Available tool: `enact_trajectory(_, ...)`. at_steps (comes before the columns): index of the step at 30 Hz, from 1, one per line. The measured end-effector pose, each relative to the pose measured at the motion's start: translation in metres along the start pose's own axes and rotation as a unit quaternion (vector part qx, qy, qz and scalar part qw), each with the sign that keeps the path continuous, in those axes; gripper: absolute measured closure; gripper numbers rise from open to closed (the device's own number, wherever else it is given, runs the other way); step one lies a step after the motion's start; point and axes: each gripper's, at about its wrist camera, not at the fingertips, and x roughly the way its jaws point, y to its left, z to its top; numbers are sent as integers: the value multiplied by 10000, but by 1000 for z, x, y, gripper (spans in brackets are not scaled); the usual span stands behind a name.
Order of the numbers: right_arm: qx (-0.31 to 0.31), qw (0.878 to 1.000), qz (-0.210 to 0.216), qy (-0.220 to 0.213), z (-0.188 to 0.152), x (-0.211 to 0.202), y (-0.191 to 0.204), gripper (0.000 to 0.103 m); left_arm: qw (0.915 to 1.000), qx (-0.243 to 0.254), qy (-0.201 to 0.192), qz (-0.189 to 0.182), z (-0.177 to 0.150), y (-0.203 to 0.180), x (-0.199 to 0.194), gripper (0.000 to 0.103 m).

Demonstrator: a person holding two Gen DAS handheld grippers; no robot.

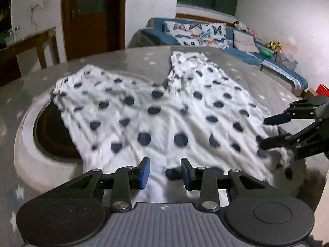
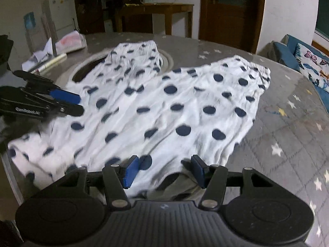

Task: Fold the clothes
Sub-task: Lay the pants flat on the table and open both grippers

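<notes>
Polka-dot garment (image 1: 164, 111) spread flat on table (image 1: 127, 55), jaws apart.

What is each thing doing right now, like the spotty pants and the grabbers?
Spotty pants: spread flat on the table, wrinkled, not yet folded.
Left hand-held gripper: open over the near edge of the pants.
Right hand-held gripper: open, with cloth between its fingers.
Door: closed.

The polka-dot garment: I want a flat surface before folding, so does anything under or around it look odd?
Yes. The white fabric garment with navy dots lies partly over a round dark recess in the grey star-patterned tabletop, so its far-left part has no flat support. The cloth is also wrinkled.
</notes>
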Motion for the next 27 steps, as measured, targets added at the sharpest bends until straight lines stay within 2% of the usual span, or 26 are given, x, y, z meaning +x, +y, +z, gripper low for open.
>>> enact_trajectory(4, 25, 10000, -32, 13, -9, -9, 6, 45, 9999, 74, -64, 38, -13, 2, -13, 73)
enact_trajectory(12, -18, 10000, 25, 66, -21, -23, 24, 41, 9998, -111, 183, -31, -28, 16, -38, 74)
enact_trajectory(15, 35, 9998, 145, 141, -20, -27, 25, 40, 9993, -74, 347, -102, -26, 21, -44, 74)
enact_trajectory(19, 137, 9993, 301, 180, -11, -29, 18, 40, 9984, -354, 401, -189, -10, 37, -46, 74)
enact_trajectory(22, 244, 9992, 312, 59, 2, -29, 7, 40, 9986, -516, 68, 60, 10, 48, -43, 74)
enact_trajectory(27, 242, 9995, 135, -116, 23, -13, -12, 40, 9931, -620, -377, 921, 31, 62, -19, 73)
